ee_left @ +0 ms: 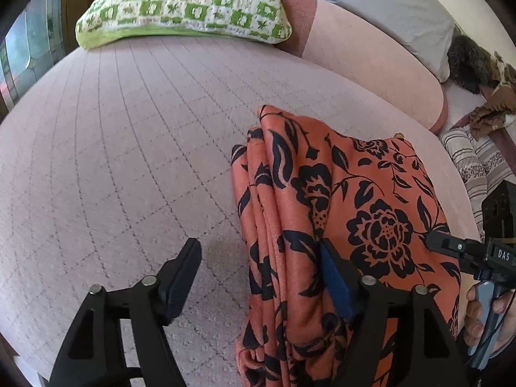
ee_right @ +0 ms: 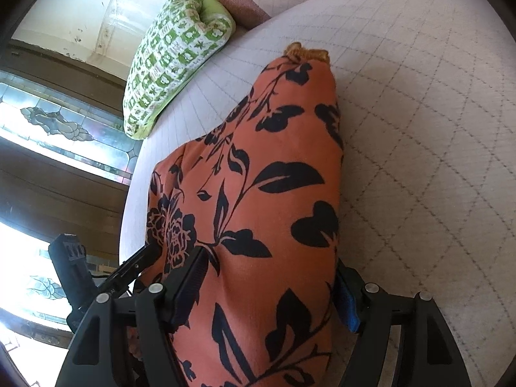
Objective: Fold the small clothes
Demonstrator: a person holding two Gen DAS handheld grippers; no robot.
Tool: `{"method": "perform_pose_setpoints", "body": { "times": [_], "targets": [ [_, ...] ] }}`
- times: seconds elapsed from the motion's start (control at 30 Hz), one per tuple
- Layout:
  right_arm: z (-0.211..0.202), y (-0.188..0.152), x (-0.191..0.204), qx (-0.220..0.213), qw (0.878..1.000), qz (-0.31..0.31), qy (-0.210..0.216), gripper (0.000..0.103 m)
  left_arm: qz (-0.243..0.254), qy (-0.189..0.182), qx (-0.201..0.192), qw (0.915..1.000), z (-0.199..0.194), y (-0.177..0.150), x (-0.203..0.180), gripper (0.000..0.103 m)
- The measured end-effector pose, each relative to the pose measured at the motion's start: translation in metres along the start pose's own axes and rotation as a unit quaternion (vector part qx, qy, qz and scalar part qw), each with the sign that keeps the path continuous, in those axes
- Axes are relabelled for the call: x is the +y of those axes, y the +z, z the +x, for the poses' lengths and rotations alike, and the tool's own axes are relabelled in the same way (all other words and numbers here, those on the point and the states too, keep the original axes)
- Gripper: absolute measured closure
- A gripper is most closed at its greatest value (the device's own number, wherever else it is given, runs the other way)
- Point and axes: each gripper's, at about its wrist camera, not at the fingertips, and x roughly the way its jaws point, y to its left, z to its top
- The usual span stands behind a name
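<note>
I have one garment to deal with: an orange cloth with a black flower print (ee_left: 348, 213), folded into a thick bundle of several layers and lying on the pink quilted bed cover (ee_left: 122, 148), toward its near right part as my left camera sees it. One yellow-brown trim end (ee_right: 306, 51) pokes out at the bundle's far tip.

My left gripper (ee_left: 261, 277) stands wide open. Its left finger (ee_left: 180, 277) hangs over bare cover, clear of the cloth; its right finger, with one blue pad (ee_left: 335, 283), lies against the folded edge of the bundle. Nothing is pinched between the two, so I count it as holding nothing.

My right gripper (ee_right: 267, 293) straddles the bundle's near end. One finger (ee_right: 190, 287) sits on the left flank of the cloth and the other, with its blue pad (ee_right: 350, 309), on the right flank. The jaws are wide, with the cloth filling the gap; I cannot tell whether the pads press on it or merely stand beside it. In the left view, a hand (ee_left: 483, 316) shows at the right edge on that gripper's handle.

At the far edge of the cover lies one green-and-white checked pillow (ee_left: 187, 9). Further right I count one grey pillow (ee_left: 396, 13), one striped cloth (ee_left: 477, 161) and one brown patterned heap (ee_left: 493, 106), all well apart from the bundle.
</note>
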Motion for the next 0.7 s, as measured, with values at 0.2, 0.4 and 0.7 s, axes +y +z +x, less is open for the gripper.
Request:
{"method": "perform_pose_setpoints", "body": {
  "times": [0.2, 0.4, 0.7],
  "targets": [
    [0.008, 0.001, 0.010, 0.007, 0.999, -0.031, -0.020, 0.051, 0.018, -0.044, 0.009, 0.9988, 0.010, -0.003, -0.006, 0.050],
    [-0.021, 0.006, 0.033, -0.018, 0.997, -0.079, 0.001, 0.064, 0.015, -0.067, -0.003, 0.9977, -0.006, -0.001, -0.019, 0.075],
    [-0.121, 0.051, 0.023, -0.116, 0.987, -0.115, -0.007, 0.064, 0.066, -0.106, -0.094, 0.9877, -0.059, 0.041, -0.093, 0.075]
  ]
}}
